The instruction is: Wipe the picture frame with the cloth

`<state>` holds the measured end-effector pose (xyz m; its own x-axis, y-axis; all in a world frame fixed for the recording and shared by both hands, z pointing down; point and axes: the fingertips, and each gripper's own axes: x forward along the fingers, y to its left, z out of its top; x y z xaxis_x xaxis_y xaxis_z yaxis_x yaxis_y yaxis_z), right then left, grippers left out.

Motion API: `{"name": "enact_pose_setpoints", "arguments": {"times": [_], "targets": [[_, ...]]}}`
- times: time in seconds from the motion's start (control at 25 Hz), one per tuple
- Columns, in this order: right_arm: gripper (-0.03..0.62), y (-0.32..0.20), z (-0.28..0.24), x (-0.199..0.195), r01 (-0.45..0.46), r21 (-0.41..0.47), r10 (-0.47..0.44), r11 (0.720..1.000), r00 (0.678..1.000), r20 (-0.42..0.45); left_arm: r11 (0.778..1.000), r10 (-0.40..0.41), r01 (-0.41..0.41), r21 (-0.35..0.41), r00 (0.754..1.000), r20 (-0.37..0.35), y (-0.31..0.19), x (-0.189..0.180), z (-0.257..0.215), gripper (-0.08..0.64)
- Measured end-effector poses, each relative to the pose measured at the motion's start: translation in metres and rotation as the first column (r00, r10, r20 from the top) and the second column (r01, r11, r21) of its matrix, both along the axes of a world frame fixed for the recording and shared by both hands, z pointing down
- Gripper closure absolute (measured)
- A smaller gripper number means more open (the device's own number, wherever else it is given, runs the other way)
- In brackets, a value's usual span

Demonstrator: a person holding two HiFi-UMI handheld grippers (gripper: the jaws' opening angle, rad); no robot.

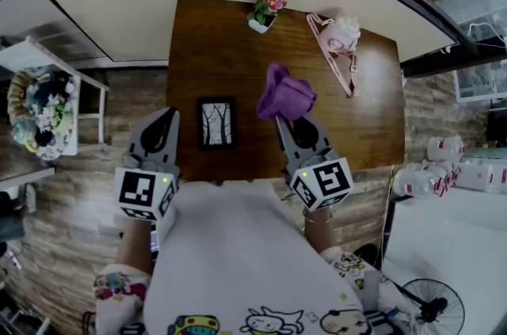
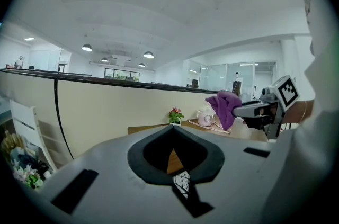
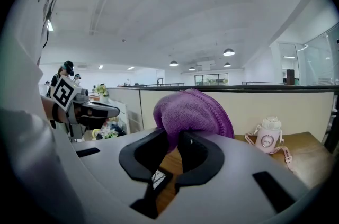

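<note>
Head view: the picture frame (image 1: 216, 123) lies flat on the wooden surface (image 1: 230, 40), between the left gripper (image 1: 169, 114) and the right gripper (image 1: 283, 119), which holds the purple cloth (image 1: 285, 94) up beside it. Left gripper view: jaws together, nothing between them. Right gripper view: jaws clamped on the cloth.

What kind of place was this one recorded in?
Probably an open-plan office or studio floor: a small wooden table stands against a low cream partition, with glass-walled rooms and round ceiling lights beyond it.
</note>
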<state>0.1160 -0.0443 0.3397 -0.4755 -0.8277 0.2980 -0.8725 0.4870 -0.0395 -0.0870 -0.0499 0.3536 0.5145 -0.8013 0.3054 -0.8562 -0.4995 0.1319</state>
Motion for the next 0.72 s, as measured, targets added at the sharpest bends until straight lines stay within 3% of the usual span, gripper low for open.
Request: {"name": "enact_pose_setpoints", "arguments": {"times": [0.72], "targets": [[0.546, 0.0033, 0.0056, 0.0044, -0.022, -0.002, 0.022, 1.0, 1.0, 0.001, 0.999, 0.05, -0.051, 0.009, 0.999, 0.019, -0.005, 0.0097, 0.0015, 0.558]]}}
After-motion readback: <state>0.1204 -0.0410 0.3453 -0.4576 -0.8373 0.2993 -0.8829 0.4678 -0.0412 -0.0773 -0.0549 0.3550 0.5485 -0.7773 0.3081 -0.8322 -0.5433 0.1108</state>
